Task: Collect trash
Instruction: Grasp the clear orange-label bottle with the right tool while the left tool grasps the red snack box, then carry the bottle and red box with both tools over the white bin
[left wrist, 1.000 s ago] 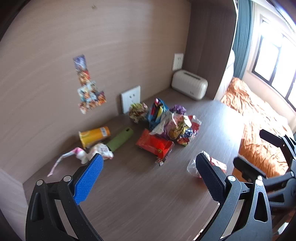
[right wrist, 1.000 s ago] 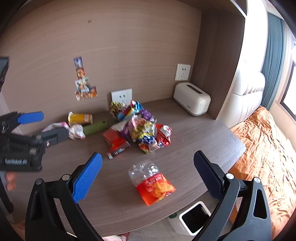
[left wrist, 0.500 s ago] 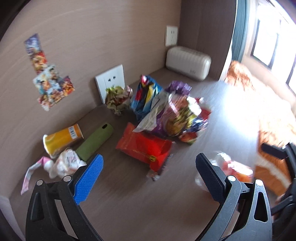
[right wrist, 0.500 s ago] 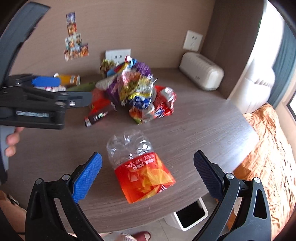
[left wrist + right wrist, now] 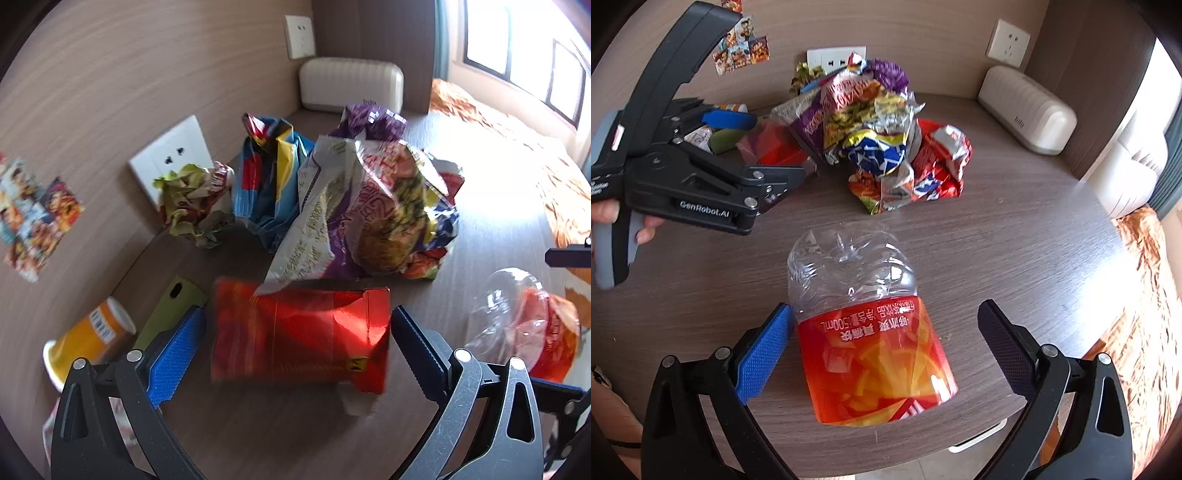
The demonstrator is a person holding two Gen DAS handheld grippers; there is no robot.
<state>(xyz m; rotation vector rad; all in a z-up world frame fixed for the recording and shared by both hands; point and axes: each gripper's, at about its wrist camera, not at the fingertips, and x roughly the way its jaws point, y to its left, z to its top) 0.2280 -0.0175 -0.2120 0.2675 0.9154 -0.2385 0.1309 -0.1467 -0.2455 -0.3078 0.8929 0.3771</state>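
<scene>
Both tongs moved closer; wrapper pile (image 5: 369, 206) crowds red packet (image 5: 299, 332).

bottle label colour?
Red-orange with yellow-orange graphics and white text on the bottle; clearest in the right wrist view.

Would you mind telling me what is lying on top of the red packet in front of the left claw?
A white and purple wrapper from the pile overlaps the red packet's far edge. What lies beneath the packet is hidden.
</scene>
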